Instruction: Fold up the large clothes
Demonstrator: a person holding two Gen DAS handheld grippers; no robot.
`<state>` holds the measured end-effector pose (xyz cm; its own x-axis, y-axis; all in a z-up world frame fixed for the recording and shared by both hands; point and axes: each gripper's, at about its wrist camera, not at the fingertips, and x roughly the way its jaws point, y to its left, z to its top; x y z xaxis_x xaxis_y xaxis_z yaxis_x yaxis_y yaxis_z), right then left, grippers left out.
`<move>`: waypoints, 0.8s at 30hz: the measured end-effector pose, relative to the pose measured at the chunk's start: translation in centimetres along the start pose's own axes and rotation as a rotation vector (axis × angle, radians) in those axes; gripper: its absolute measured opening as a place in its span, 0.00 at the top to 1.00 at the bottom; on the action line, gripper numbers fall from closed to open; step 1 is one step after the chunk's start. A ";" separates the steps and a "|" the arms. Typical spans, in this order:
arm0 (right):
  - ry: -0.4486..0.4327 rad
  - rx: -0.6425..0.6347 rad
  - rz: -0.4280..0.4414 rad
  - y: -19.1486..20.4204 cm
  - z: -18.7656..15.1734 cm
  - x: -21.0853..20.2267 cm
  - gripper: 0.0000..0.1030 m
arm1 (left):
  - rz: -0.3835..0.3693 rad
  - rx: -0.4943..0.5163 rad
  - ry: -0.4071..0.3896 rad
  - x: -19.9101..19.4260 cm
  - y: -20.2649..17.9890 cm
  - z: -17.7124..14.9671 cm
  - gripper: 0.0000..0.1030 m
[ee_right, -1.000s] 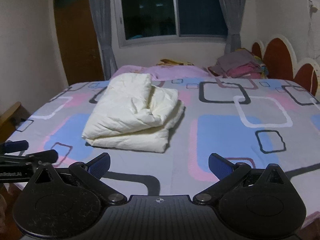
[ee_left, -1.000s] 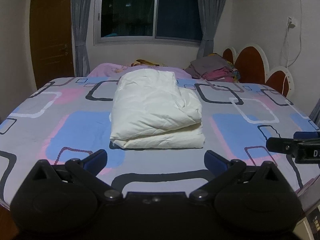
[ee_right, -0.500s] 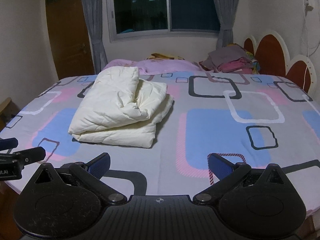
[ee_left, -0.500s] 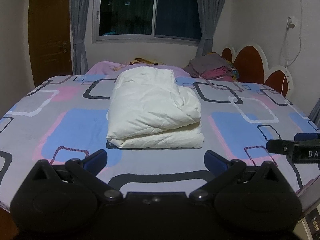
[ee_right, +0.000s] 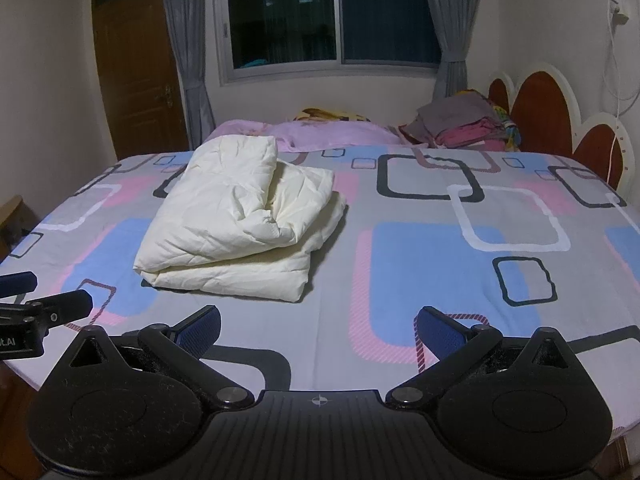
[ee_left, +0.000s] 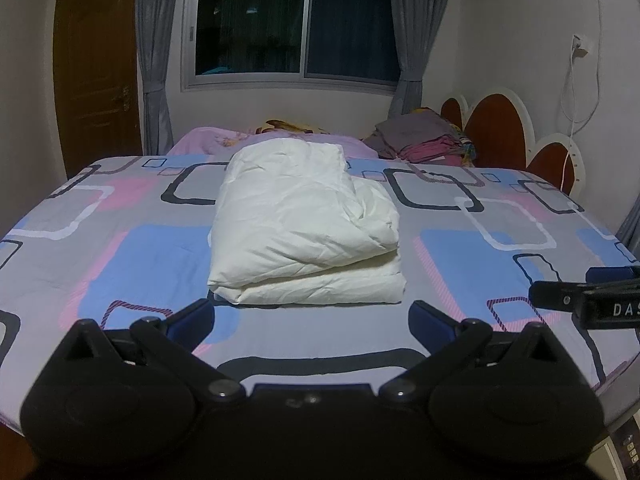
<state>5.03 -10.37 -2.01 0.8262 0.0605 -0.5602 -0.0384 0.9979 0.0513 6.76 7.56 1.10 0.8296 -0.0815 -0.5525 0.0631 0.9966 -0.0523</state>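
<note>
Folded white quilt on the bed, both our grippers spread wide and holding nothing.

We're looking at the cream-white folded quilt (ee_left: 304, 228) lying in a thick, layered bundle on the patterned bed sheet (ee_left: 472, 264), and everything else places off that quilt. Our left gripper (ee_left: 312, 316) hangs just short of the quilt's near edge, fingers apart and not touching it, blue pads (ee_left: 192, 316) showing. Our right gripper (ee_right: 318, 326) sits off the quilt's near right corner, fingers likewise apart over bare sheet. Beyond the quilt's far end we see a pink blanket (ee_right: 328, 134); to the far right of the quilt, a stack of folded clothes (ee_left: 420, 140) rests by the headboard (ee_left: 500, 128). Behind it all, a dark window (ee_left: 292, 24) with grey curtains.
</note>
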 end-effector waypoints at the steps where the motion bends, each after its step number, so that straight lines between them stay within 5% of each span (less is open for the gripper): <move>1: 0.001 0.001 0.000 0.0 0.0 0.0 0.00 | 0.000 -0.001 0.000 0.0 0.0 0.0 0.00; 24: -0.003 -0.002 -0.002 -0.3 0.2 0.3 0.00 | -0.016 0.011 -0.009 0.4 -0.3 0.2 0.00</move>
<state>5.35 -10.65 -2.03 0.8279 0.0580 -0.5578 -0.0377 0.9981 0.0479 7.17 7.22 1.02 0.8331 -0.0973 -0.5445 0.0824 0.9952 -0.0519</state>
